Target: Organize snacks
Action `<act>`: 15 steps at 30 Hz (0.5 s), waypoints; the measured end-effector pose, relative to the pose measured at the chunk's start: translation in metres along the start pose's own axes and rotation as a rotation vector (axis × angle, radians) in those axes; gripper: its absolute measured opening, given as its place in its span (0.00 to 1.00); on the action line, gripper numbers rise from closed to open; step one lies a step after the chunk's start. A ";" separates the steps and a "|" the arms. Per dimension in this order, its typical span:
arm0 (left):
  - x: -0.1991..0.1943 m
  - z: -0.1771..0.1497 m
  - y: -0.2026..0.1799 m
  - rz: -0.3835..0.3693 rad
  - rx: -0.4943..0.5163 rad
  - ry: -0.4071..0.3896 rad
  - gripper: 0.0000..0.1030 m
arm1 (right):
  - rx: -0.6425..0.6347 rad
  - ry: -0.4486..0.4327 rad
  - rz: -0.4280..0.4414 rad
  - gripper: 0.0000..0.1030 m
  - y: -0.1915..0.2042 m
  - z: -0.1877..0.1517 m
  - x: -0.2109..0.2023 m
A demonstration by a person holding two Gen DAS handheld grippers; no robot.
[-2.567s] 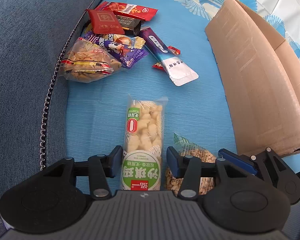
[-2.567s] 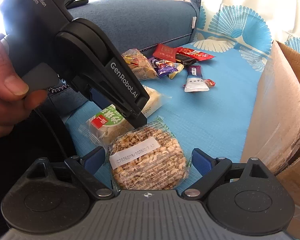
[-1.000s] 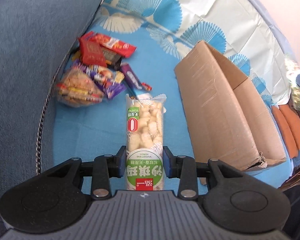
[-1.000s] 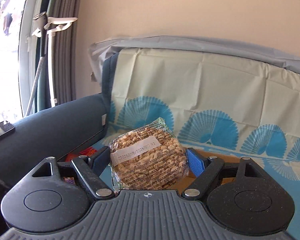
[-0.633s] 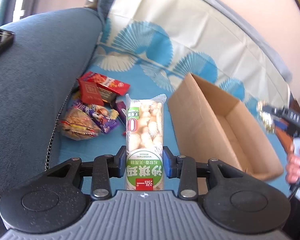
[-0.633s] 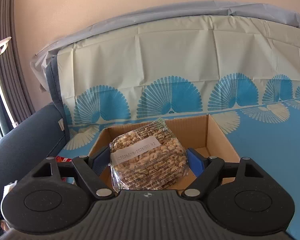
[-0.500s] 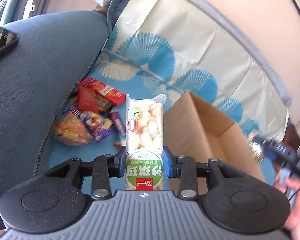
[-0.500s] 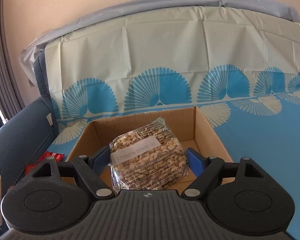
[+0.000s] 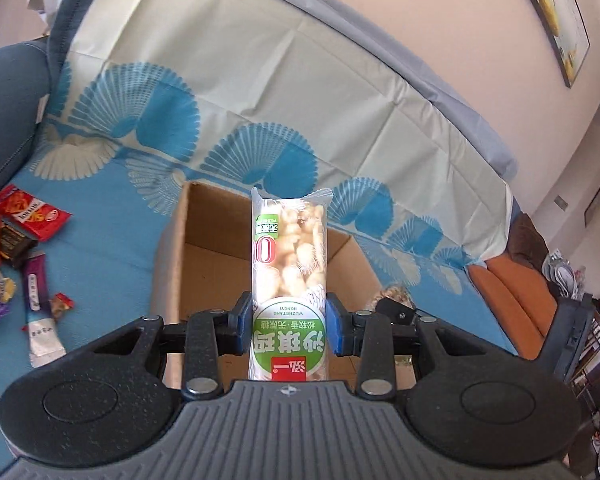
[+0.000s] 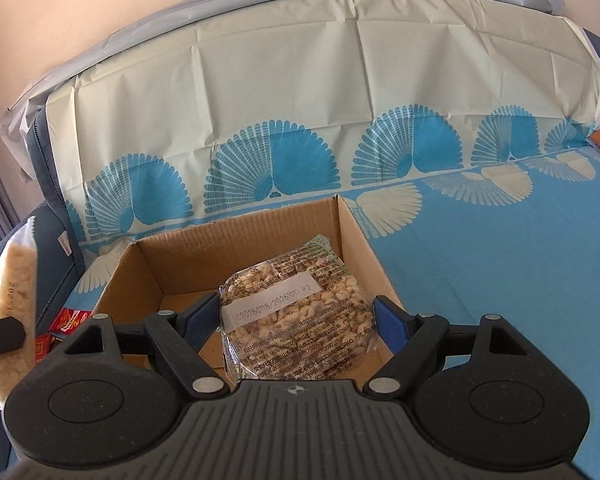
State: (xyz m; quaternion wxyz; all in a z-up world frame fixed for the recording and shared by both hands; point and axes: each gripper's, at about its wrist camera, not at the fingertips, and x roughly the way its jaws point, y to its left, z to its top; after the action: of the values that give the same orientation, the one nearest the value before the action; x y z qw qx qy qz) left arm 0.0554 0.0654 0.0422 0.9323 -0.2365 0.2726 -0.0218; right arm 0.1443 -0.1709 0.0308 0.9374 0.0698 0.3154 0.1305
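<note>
My left gripper [image 9: 288, 322] is shut on a long clear pack of puffed rice snack [image 9: 288, 264] with a green label, held above the open cardboard box [image 9: 180, 264]. My right gripper [image 10: 296, 320] stands open over the same box [image 10: 148, 272]. The round bag of puffed grain cakes [image 10: 296, 316] sits between its fingers, a gap showing on each side. I cannot tell whether the bag rests on the box floor. The left gripper's pack shows blurred at the left edge of the right wrist view [image 10: 14, 280].
Several loose snack packets [image 9: 16, 248] lie on the blue patterned cloth [image 9: 100, 240] left of the box. A blue sofa arm [image 9: 8, 100] rises at far left. The sofa back, draped in cloth [image 10: 300, 100], stands behind the box.
Both grippers have carried their snacks from the cloth up over the box. The right gripper's fingers have spread apart from the grain cake bag, which now sits lower in the box.
</note>
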 end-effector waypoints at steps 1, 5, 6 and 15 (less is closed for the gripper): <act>0.005 -0.003 -0.005 0.001 0.015 0.010 0.39 | 0.002 -0.002 0.000 0.81 -0.001 0.000 -0.001; 0.015 -0.013 -0.014 0.023 0.034 0.018 0.39 | 0.007 -0.009 -0.005 0.81 -0.003 0.001 -0.003; 0.016 -0.013 -0.015 0.027 0.041 0.014 0.39 | 0.008 -0.009 -0.006 0.81 -0.003 0.001 -0.003; 0.018 -0.010 -0.019 0.020 0.066 0.026 0.57 | 0.014 -0.002 -0.014 0.83 0.000 0.001 -0.001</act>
State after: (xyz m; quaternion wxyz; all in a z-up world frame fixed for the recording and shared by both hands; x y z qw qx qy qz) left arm 0.0674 0.0408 0.0343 0.9362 -0.2026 0.2861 -0.0243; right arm 0.1443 -0.1711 0.0323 0.9381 0.0740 0.3157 0.1215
